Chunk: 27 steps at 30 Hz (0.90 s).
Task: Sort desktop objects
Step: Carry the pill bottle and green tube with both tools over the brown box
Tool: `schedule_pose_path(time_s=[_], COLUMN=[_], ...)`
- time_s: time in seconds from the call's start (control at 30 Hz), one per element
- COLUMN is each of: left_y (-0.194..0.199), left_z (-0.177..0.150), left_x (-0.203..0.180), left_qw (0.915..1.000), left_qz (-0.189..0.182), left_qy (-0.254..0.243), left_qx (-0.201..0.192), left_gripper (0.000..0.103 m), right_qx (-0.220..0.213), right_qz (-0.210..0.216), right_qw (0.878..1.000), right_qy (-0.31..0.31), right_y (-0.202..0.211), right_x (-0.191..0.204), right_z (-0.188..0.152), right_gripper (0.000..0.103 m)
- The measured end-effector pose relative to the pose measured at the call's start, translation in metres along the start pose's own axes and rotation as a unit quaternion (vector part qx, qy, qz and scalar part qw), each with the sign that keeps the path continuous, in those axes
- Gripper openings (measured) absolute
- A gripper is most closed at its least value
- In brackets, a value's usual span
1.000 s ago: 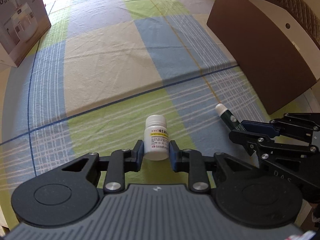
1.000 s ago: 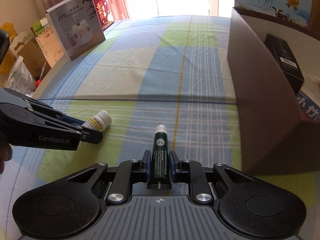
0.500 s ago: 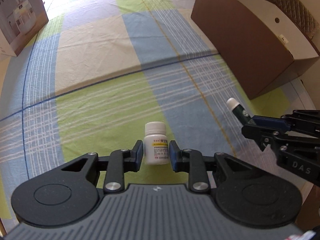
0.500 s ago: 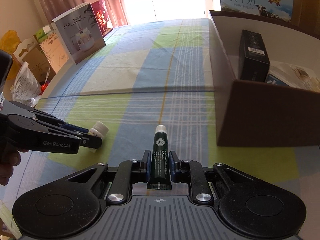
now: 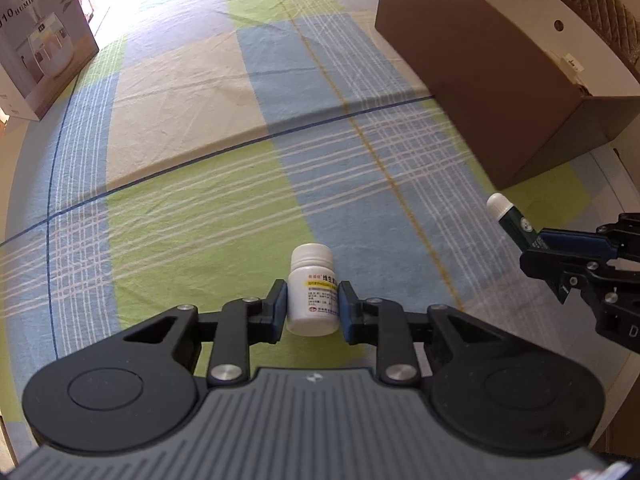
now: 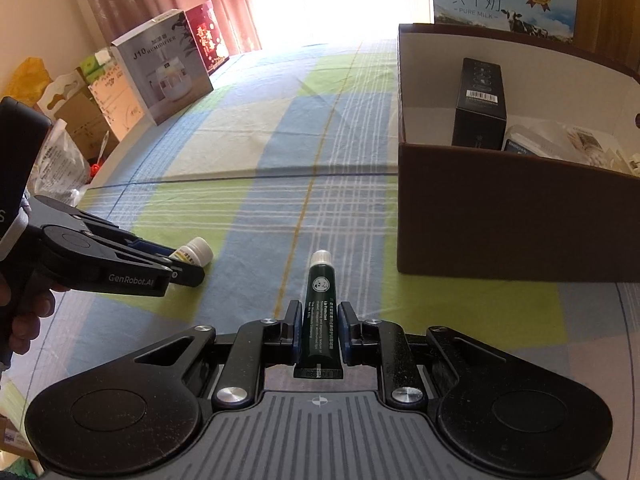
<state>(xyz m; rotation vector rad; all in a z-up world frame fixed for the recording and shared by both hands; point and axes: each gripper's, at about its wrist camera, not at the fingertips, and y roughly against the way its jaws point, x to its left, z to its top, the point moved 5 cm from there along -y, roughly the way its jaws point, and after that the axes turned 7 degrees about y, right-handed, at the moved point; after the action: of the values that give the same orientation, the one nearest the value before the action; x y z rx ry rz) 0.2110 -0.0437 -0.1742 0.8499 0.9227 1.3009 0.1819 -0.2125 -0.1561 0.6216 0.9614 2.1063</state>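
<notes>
A: White plastic first: one bottle [image 5: 313, 288], cap forward, sits squeezed between the two blue pads of the left gripper [image 5: 312, 307]. The jaws are closed on its body, about halfway down the label.

B: And the right gripper [image 6: 319, 334]?

A: Its jaws are narrow, clamped on one dark green tube [image 6: 320, 312]. The white cap points ahead, past the fingertips; the crimped end lies behind the pads, toward the gripper's body.

B: So two grippers, two things held. Anything ahead of them?

A: One brown box [image 6: 508, 216], open on top, ahead and to the right of the right jaws. Inside it I count one black carton [image 6: 480, 104] standing against the far wall, plus some pale packets I cannot tell apart.

B: Below the jaws?

A: One checked cloth [image 5: 192, 120], green, blue and cream. Whether the bottle touches it I cannot tell.

B: To the left?

A: One humidifier box [image 6: 166, 66] far ahead and left of both jaws, one red box [image 6: 208, 38] behind it. A hand [image 6: 28, 316] grips the left handle.
</notes>
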Motion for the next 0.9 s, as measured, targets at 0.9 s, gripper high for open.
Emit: schedule_pose_path(time_s=[0.9], left_y=[0.100], left_z=[0.071], left_x=[-0.148], left_qw=[0.9869], left_qz=[-0.076], left_qy=[-0.039], left_qx=[-0.137], left_gripper=[0.022], right_qx=[-0.113], right_qz=[0.011], right_qw=[0.993], right_qy=[-0.038], right_y=[0.118], right_x=[-0.117], right_z=[0.035], right_gripper=[0.015])
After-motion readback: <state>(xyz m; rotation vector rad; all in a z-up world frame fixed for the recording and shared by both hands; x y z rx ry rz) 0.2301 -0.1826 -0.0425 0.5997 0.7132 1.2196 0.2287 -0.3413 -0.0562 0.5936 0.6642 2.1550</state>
